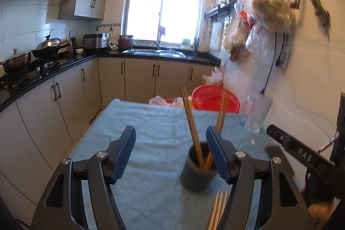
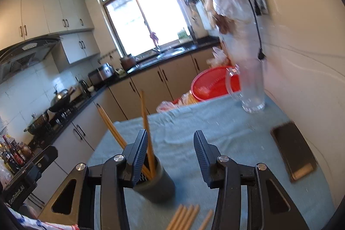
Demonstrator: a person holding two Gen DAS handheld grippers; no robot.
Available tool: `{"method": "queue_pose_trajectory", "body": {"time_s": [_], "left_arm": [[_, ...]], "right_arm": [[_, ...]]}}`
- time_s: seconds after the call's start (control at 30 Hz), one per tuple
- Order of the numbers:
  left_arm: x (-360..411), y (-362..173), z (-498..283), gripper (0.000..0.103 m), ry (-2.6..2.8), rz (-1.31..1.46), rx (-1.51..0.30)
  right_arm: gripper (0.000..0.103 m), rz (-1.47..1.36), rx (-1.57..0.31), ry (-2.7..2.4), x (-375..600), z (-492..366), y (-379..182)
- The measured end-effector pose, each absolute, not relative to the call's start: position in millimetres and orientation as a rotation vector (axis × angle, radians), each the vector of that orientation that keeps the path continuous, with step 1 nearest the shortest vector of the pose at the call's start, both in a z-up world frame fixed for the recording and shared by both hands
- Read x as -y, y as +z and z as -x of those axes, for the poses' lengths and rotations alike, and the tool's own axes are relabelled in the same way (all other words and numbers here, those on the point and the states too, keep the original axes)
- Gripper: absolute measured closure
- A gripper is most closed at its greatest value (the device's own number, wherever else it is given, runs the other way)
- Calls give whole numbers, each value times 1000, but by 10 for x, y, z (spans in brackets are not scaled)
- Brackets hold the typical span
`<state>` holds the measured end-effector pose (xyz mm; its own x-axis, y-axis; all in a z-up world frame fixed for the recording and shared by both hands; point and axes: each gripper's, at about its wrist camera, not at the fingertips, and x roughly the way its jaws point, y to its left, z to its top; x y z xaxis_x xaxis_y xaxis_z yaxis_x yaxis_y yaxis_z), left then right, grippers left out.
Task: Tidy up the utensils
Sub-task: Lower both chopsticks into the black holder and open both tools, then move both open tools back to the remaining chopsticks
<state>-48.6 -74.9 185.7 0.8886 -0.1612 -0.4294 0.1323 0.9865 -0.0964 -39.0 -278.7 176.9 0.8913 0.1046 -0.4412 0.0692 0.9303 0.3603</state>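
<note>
A dark grey holder cup (image 1: 197, 171) stands on the blue cloth (image 1: 151, 122) with several wooden chopsticks (image 1: 192, 126) upright in it. It also shows in the right wrist view (image 2: 157, 184), with its chopsticks (image 2: 146, 128). Several loose chopsticks (image 1: 217, 210) lie on the cloth in front of the cup, and they show in the right wrist view too (image 2: 185, 217). My left gripper (image 1: 171, 154) is open and empty, with the cup just inside its right finger. My right gripper (image 2: 170, 156) is open and empty, with the cup beside its left finger.
A clear glass jug (image 2: 250, 89) stands at the cloth's far right by the wall. A dark phone (image 2: 294, 150) lies at the right edge. A red basin (image 1: 215, 99) sits beyond the table. Kitchen counters (image 1: 54, 70) run along the left. Bags (image 1: 265, 12) hang on the right wall.
</note>
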Motion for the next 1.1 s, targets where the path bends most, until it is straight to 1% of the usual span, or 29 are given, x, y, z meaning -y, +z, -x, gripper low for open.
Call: {"method": "queue_pose_trajectory", "body": {"time_s": [0.47,0.67,0.9,1.0,1.1], "left_arm": [[750,1541,1016,36,-137,-28,-528],[716,1418,1117,33,-147,-48,-568],[786,1034,1049,33,-233,-95,-701],[875,842,995,33,-283,-119,-767],[977,662,939,33,-340,-131,-830]], "right_arm": [[55,-384,-590,-54,2971,1039,1405],[55,-352,-650,-49,2972,1237,1229],[55,-252,-880,47,2795,1267,725],[56,-201,-930,72,2670,1273,586],[56,-188,-941,83,2596,1249,539]]}}
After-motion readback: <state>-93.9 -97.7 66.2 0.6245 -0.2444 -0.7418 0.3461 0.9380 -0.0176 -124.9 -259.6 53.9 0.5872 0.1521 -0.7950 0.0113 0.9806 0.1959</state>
